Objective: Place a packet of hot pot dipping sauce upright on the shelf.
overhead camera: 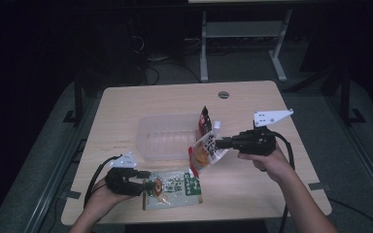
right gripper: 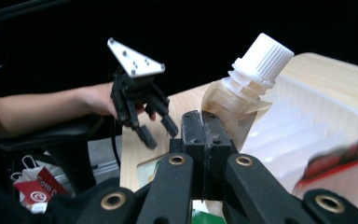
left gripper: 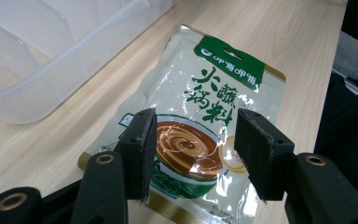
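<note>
A flat green and cream sauce packet [overhead camera: 174, 188] lies on the wooden table near its front edge. My left gripper [overhead camera: 148, 187] is at the packet's left end, and in the left gripper view its jaws [left gripper: 193, 135] stand open above the packet [left gripper: 200, 116], the pads not pressing on it. My right gripper [overhead camera: 219, 144] is shut on the edge of a spout pouch [overhead camera: 205, 150] and holds it in the air by the right end of a clear plastic bin [overhead camera: 160, 133]. The pouch's white cap [right gripper: 263, 58] points up past the shut jaws [right gripper: 204, 126].
A red and black packet [overhead camera: 204, 119] stands tilted at the bin's right end. A round cable hole [overhead camera: 223, 94] sits near the table's far edge. A white desk frame [overhead camera: 204, 43] stands behind the table. A red and white bag [right gripper: 39, 186] lies on the floor.
</note>
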A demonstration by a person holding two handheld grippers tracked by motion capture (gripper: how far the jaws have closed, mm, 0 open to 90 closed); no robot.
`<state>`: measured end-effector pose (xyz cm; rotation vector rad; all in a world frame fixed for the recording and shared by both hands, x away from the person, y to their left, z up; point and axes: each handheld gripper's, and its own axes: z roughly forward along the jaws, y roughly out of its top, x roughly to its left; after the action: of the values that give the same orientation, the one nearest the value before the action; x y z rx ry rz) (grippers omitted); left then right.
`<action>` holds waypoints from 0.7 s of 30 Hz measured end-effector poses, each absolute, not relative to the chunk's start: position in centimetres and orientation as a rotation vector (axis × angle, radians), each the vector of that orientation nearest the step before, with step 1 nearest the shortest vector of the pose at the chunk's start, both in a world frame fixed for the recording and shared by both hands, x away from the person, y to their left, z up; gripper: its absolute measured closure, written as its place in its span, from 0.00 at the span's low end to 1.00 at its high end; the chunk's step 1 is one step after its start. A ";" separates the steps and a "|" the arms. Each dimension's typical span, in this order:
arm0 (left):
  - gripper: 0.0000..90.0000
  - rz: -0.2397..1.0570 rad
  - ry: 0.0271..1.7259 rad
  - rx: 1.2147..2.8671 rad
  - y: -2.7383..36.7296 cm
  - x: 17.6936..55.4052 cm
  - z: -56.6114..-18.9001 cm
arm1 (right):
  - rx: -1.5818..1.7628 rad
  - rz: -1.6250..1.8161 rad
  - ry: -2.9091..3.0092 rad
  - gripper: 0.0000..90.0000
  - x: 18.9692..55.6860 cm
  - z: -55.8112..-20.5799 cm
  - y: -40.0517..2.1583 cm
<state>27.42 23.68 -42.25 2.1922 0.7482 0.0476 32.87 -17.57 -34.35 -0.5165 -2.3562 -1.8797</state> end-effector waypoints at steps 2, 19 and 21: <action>0.54 0.047 0.748 2.194 23.7 27.5 -42.3 | -0.514 -1.884 -2.356 1.00 33.1 -34.1 -17.3; 0.51 0.077 0.750 2.208 23.9 27.7 -42.7 | -0.682 -1.923 -2.392 1.00 38.8 -33.4 -14.0; 0.51 0.066 0.763 2.200 23.9 27.7 -42.8 | -0.693 -1.920 -2.402 1.00 39.1 -33.4 -13.9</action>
<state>27.66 23.93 -42.76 2.2003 0.7627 0.0659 39.09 -13.87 -33.42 -0.6930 -2.4021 -1.9199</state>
